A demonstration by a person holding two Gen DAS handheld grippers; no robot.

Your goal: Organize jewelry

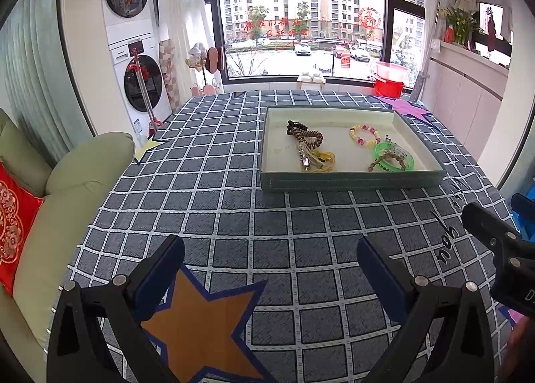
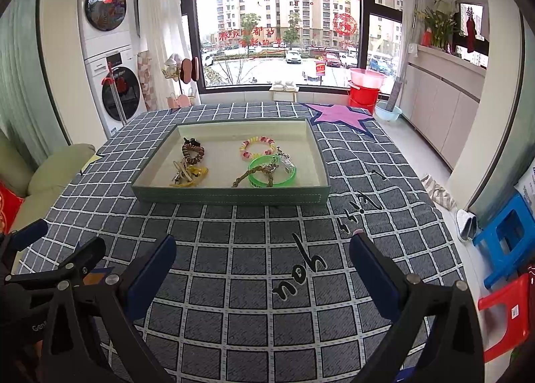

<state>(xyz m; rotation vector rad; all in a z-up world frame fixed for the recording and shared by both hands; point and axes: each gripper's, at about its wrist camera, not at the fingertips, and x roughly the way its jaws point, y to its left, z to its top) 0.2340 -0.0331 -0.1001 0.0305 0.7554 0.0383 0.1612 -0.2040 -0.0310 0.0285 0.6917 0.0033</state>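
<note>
A shallow green tray [image 1: 351,182] [image 2: 230,197] stands on the checked cloth. In it lie a brown spiral coil [image 1: 306,136] [image 2: 193,153] over yellow and metal pieces [image 1: 317,160] [image 2: 189,175], a pink and yellow bead bracelet [image 1: 364,135] [image 2: 257,147], a green bangle [image 1: 394,155] [image 2: 272,172] and a brown braided cord [image 1: 389,162] [image 2: 250,175]. My left gripper [image 1: 271,256] is open and empty, well short of the tray. My right gripper [image 2: 262,249] is open and empty, also short of the tray. Each gripper shows at the edge of the other's view.
The table [image 2: 234,249] carries a blue-grey checked cloth with an orange star [image 1: 204,326] and a purple star [image 2: 334,114]. A green sofa with a red cushion [image 1: 10,226] is at the left. Blue and red stools [image 2: 505,239] stand at the right.
</note>
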